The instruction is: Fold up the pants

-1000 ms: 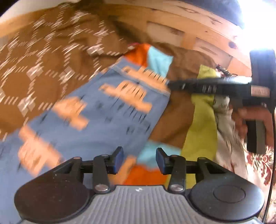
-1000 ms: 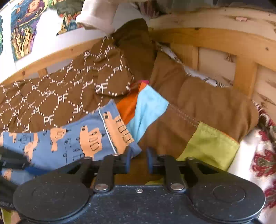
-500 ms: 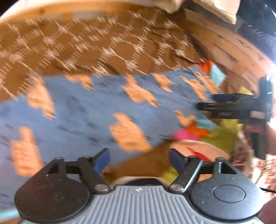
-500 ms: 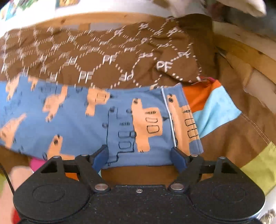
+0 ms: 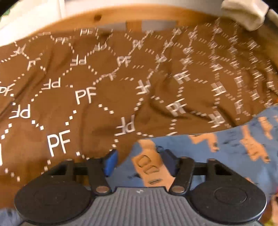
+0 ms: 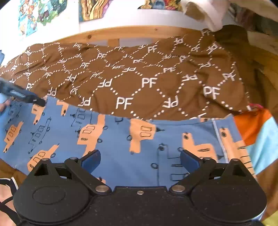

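Observation:
Blue pants [image 6: 121,139] printed with orange vehicles lie spread flat across the bed, with the banded end at the right. My right gripper [image 6: 139,160] hovers over their near edge. Its jaws are opening wide, with nothing pinched and the cloth lying below them. My left gripper [image 5: 139,161] is at the pants' [image 5: 234,156] left end. Its jaws are closing, and the end of the cloth lies between them with the pads not pressing on it. In the right wrist view the left gripper [image 6: 39,102] shows at the far left, over the pants' far corner.
A brown blanket [image 6: 139,81] with a white PF pattern overlaps the pants' far edge. Behind it run a wooden bed rail [image 6: 139,33] and a white wall with posters [image 6: 43,13]. A cream cloth [image 6: 205,13] hangs over the rail. A patchwork quilt [image 6: 257,132] lies at the right.
My right gripper let go of the pants' banded end and opened wide. The left gripper swept left along the pants to their other end, opening and then narrowing.

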Available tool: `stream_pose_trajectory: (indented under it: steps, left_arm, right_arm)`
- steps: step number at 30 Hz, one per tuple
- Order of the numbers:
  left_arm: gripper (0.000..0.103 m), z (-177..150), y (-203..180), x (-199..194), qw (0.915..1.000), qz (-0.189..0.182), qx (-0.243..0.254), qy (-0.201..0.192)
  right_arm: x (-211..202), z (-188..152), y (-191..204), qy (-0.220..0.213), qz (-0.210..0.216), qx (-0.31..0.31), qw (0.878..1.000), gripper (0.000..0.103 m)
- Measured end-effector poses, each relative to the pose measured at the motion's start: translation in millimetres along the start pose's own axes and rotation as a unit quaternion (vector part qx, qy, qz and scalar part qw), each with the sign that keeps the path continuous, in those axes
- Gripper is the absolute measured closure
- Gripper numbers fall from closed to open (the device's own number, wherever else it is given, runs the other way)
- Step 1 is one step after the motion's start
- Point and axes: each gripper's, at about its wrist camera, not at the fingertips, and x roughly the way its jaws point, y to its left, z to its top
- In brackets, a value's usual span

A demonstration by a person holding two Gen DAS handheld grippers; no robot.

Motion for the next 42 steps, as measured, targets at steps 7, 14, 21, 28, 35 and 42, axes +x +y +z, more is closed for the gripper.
stream_pose_trajectory:
  steps: [7,14,21,28,35,42]
  left_arm:
    - [0.089,2.6,-10.1,4.2,0.9998,-0.002,0.021,0.002]
    - [0.096,-6.1,-43.5,-18.3,0.9899,0.091,0.094,-0.054]
    - [0.082,-8.8,-43.4,11.6,0.9906,0.115,0.071,-0.021]
    - [0.025,4.1,-71.1,-14.1,0.9851,0.137,0.096,-0.039]
    - [0.008,39.3,-162.3,-14.1,0.9906,-0.042,0.110,-0.070]
    - [0.007,70.2,-283.9,18.4,0.9646,-0.162,0.190,-0.085]
  right_arm:
    - [7.3,-14.2,-2.6,0.021,0.006,-0.004,1.000,0.002]
    - [0.5,-16.0,-1.4,0.010,-0.010,0.001,1.000,0.001]
    - [1.5,-24.4,-12.2,0.018,-0.025,-0.002,1.000,0.001]
    - [-37.9,-32.8,-42.7,-0.056,-0.076,0.057,0.994,0.001]
    - [-62.4,-47.1,-82.1,-0.072,-0.105,0.157,0.979,0.001]
    - [-63.4,-58.0,-88.9,-0.060,-0.058,0.176,0.981,0.001]
